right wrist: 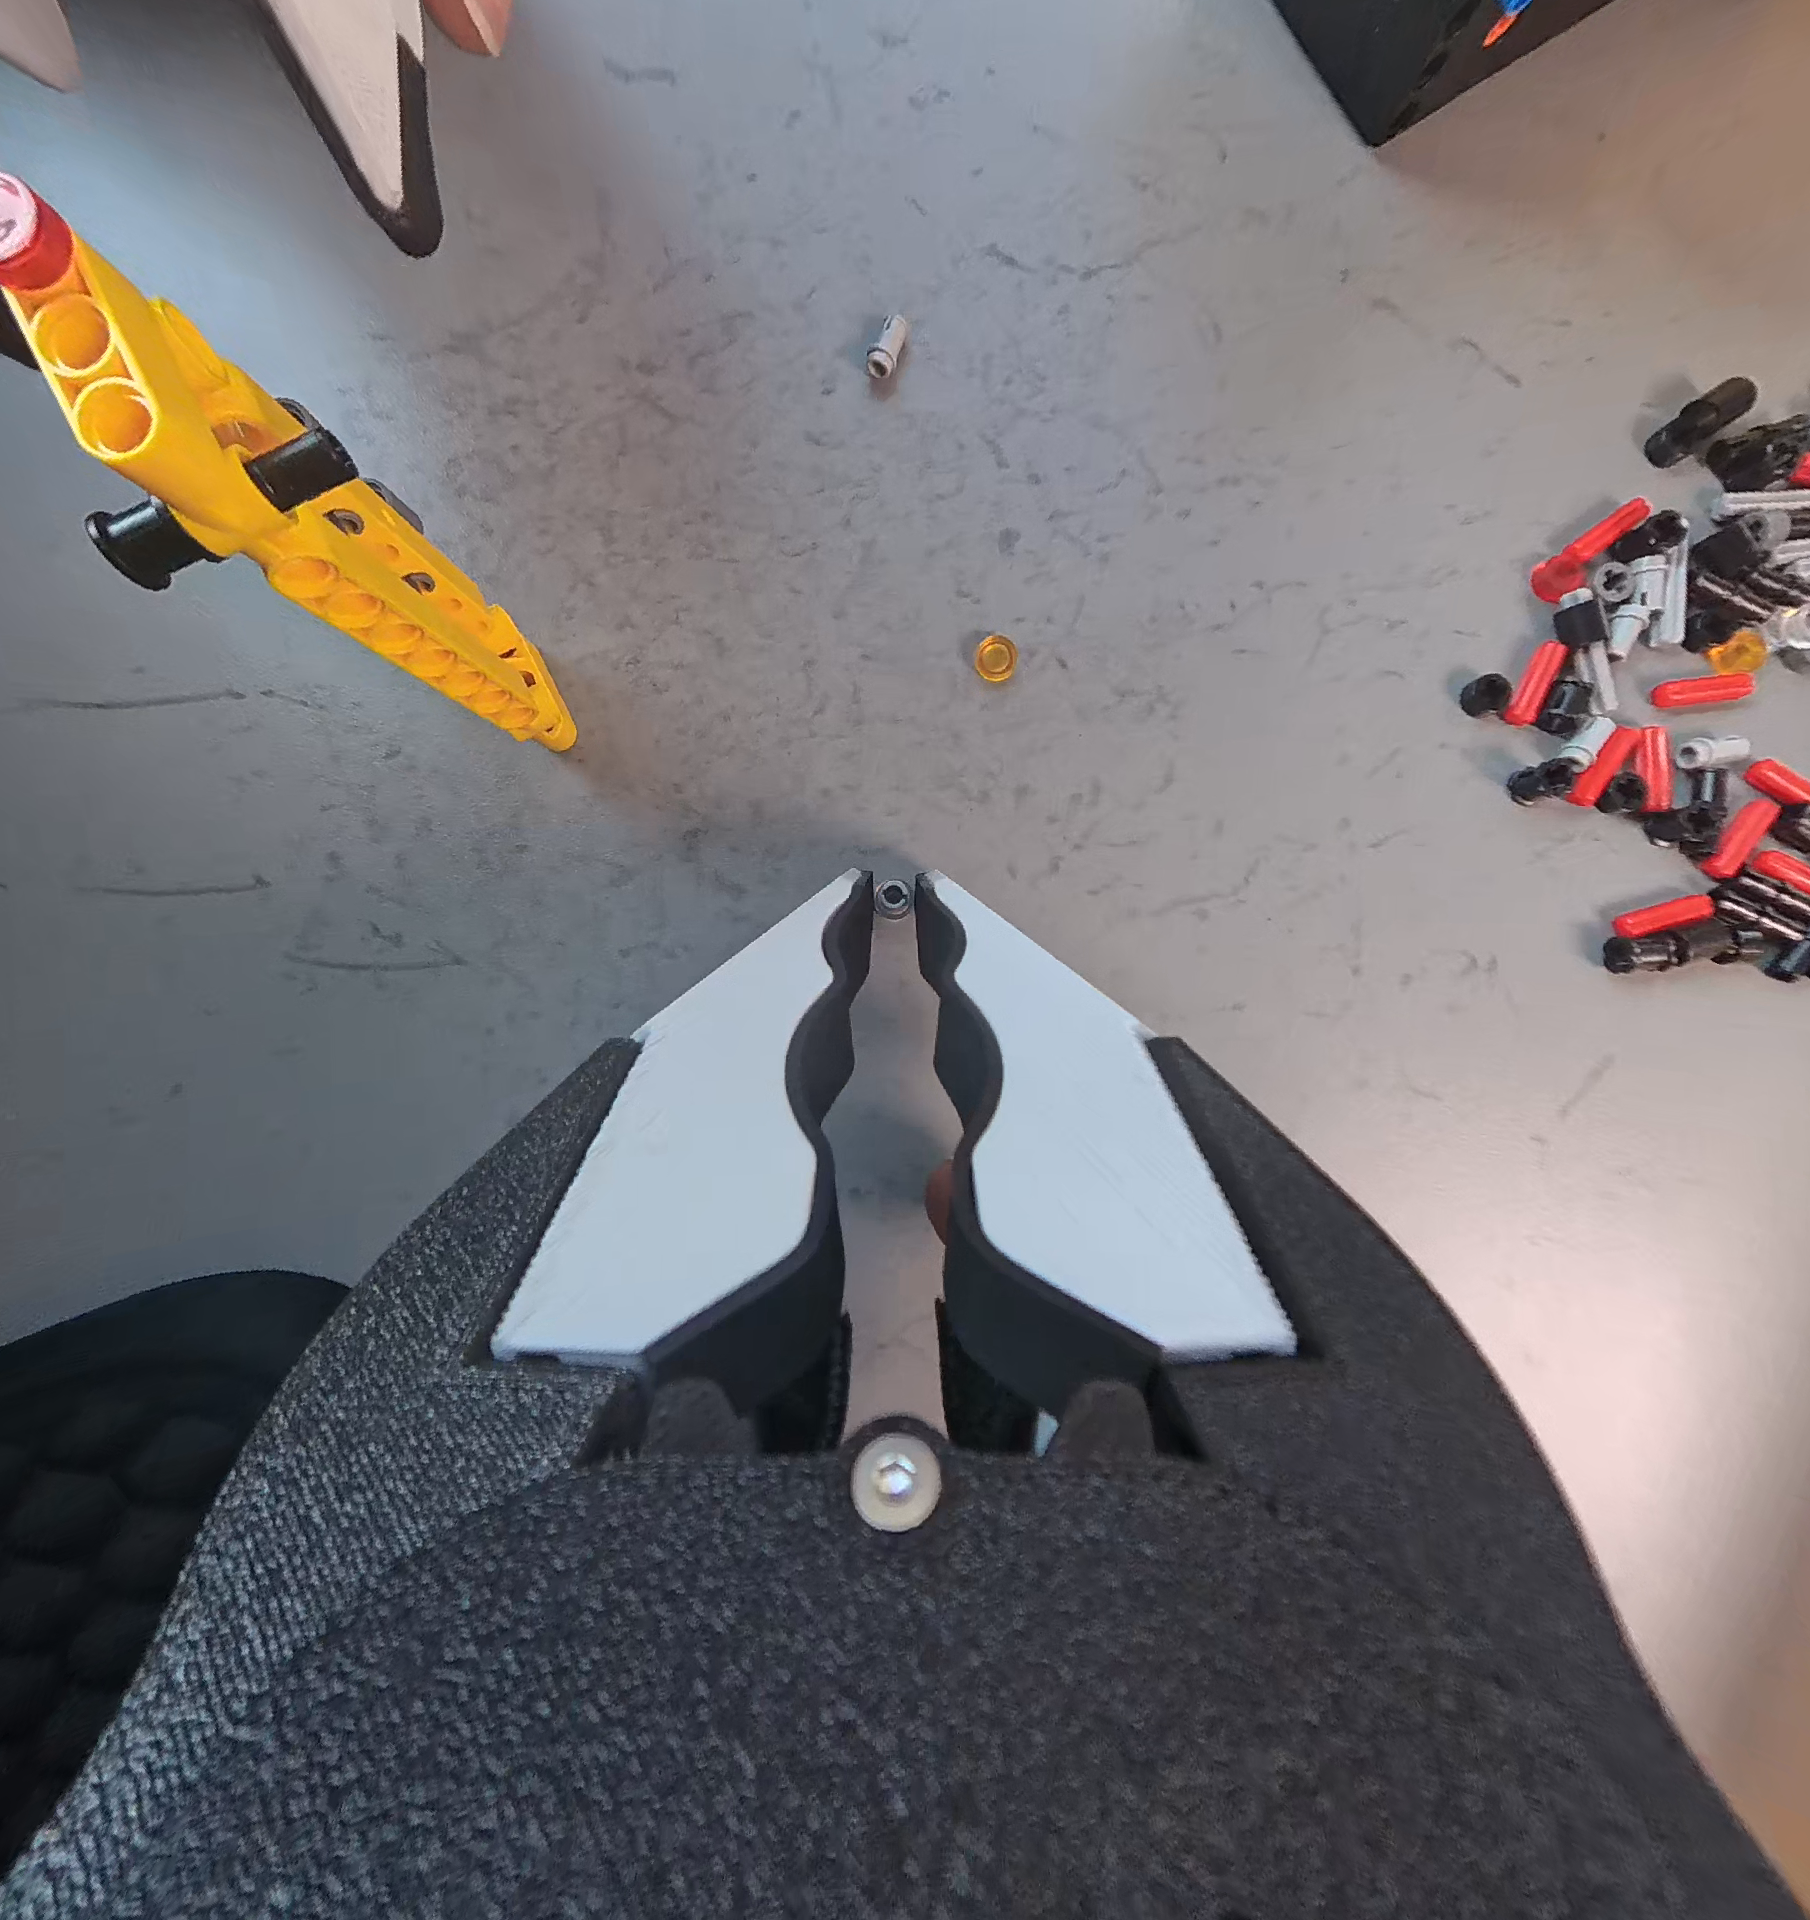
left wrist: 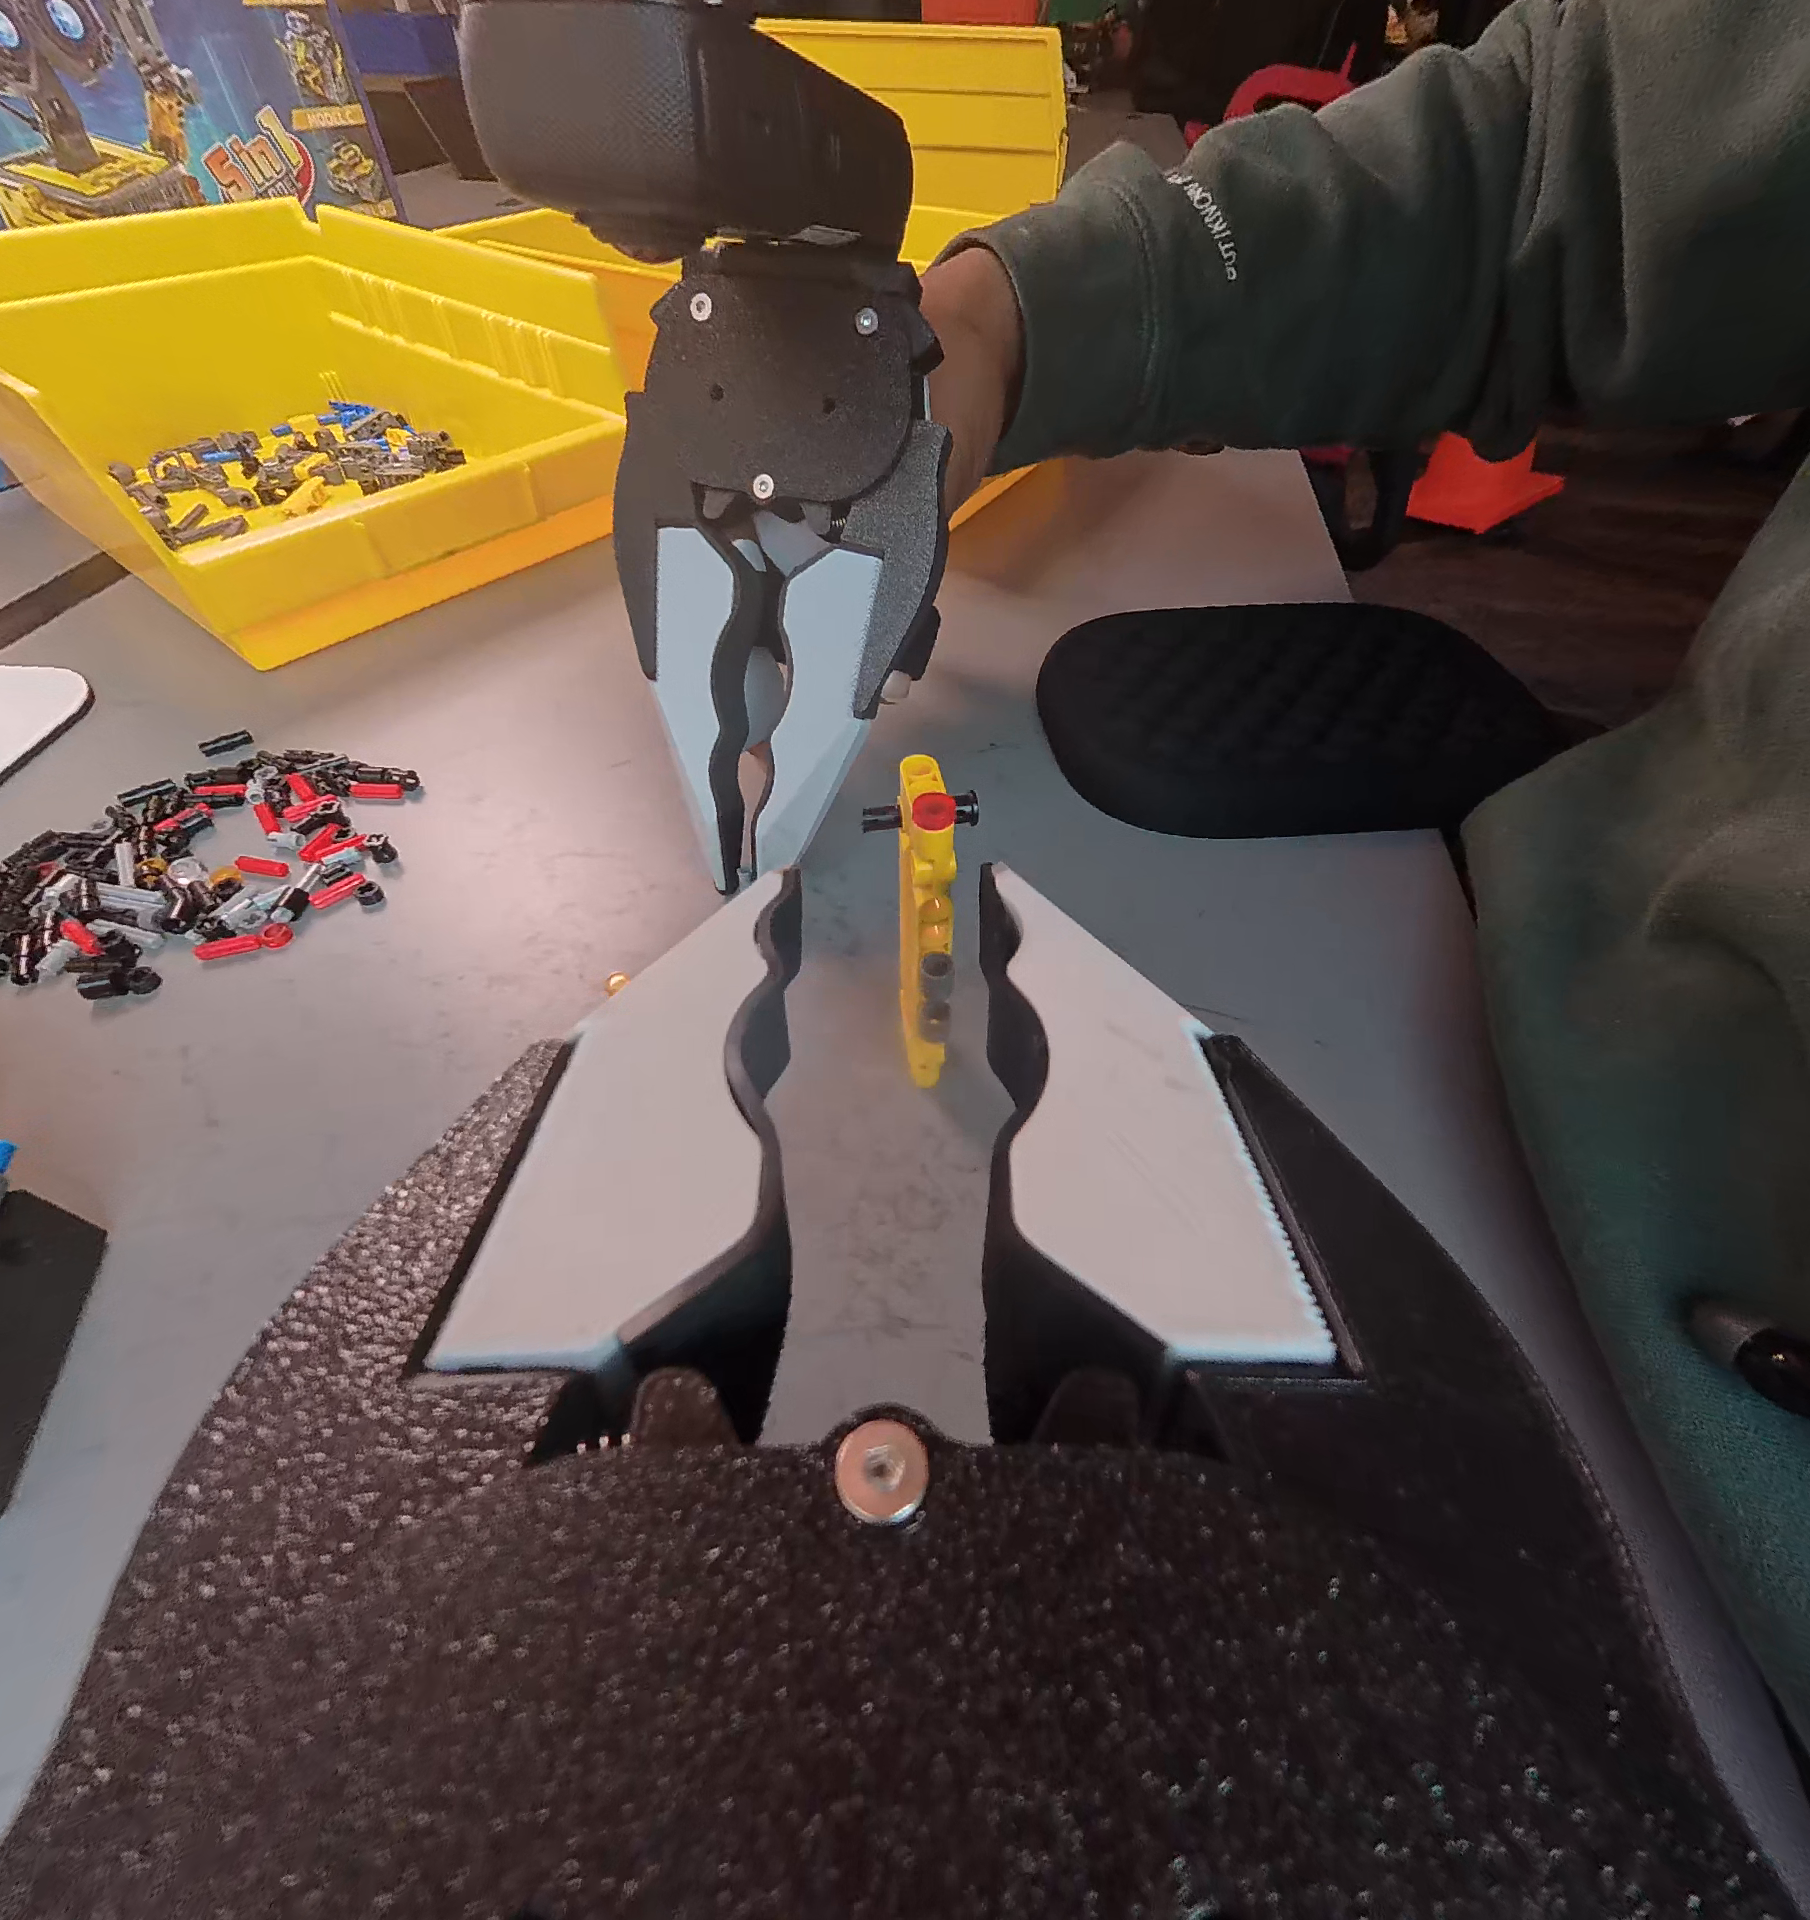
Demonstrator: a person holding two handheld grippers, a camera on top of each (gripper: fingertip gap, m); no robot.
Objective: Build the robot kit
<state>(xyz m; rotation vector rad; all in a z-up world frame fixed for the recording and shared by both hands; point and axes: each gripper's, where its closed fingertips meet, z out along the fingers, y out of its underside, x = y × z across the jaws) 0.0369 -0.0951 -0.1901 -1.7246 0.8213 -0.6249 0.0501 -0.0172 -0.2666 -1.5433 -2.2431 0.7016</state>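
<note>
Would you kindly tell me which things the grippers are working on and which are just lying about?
At the grippers: small grey pin, pinched by right gripper; yellow beam, between left gripper's open fingers.
Lying about: loose grey pin, orange stud, pile of small pieces, yellow bin, black pad.

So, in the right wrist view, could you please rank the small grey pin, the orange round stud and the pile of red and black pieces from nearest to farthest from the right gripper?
From the right gripper:
1. Orange round stud, ahead, slightly right.
2. Small grey pin, farther ahead.
3. Pile of red and black pieces, far right.
</note>
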